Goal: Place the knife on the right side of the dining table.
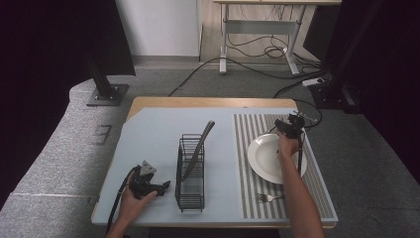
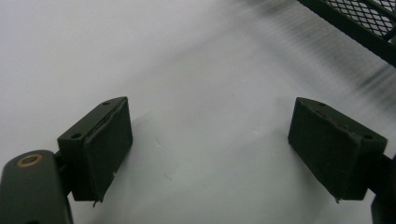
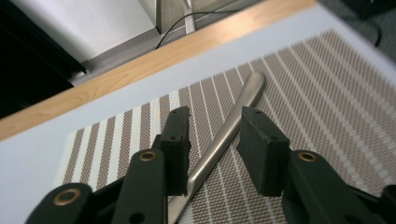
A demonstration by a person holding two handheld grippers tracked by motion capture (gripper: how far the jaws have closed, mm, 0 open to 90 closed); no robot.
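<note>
From above, the right gripper [image 1: 291,125] sits at the far edge of the white plate [image 1: 265,158] on the striped placemat [image 1: 247,144]. What lies under it is hard to see from there. The right gripper view shows it: a silver utensil handle [image 3: 229,133] lies on the placemat [image 3: 327,93] between the 2 jaws. There is a gap on each side, so the jaws are not squeezing it. The left gripper [image 1: 148,186] rests low beside the black wire rack [image 1: 190,173], which has a dark utensil [image 1: 198,146] leaning in it. The left gripper view shows its 2 jaws spread wide over the pale blue table cover [image 2: 201,93], holding nothing. A fork [image 1: 268,197] lies near the placemat's near edge.
</note>
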